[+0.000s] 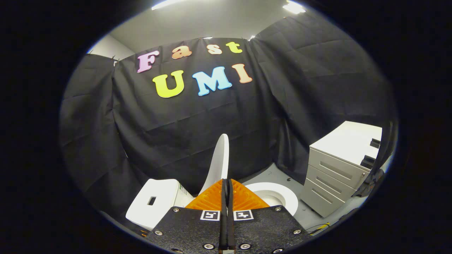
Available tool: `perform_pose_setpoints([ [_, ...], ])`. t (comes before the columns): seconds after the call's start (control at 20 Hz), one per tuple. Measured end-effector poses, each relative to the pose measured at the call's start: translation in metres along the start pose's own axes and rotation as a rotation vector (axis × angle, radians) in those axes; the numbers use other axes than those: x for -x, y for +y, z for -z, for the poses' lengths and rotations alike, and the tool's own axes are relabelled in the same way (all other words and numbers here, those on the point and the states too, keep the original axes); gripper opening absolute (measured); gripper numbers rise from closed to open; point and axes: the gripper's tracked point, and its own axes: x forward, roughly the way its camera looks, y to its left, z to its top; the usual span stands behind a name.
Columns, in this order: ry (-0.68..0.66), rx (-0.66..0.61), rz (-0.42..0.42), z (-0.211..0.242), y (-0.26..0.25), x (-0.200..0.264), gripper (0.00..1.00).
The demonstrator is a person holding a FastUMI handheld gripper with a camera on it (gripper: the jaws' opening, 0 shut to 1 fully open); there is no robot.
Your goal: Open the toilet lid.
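Both fingers [222, 197] together, toilet lid [219, 158] upright

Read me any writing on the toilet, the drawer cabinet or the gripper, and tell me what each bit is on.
Sticker on the side of the toilet tank: too small to read.
Two square markers on the gripper, its jaws shut just before the raised lid: patterns, not words.
Drawer cabinet and lid: no writing visible.

White toilet lid [219, 158] stands raised, nearly upright, beside the open bowl [279, 192].
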Motion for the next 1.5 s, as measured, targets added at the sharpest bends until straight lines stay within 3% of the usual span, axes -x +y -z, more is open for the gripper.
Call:
perform_pose_setpoints([
  [0.6, -0.061, 0.162, -0.173, -0.008, 0.13, 0.031, 0.0],
  [1.25, -0.079, 0.275, -0.36, 0.028, 0.244, 0.049, 0.0],
  [1.5, -0.085, 0.29, -0.406, 0.038, 0.265, 0.047, 0.0],
])
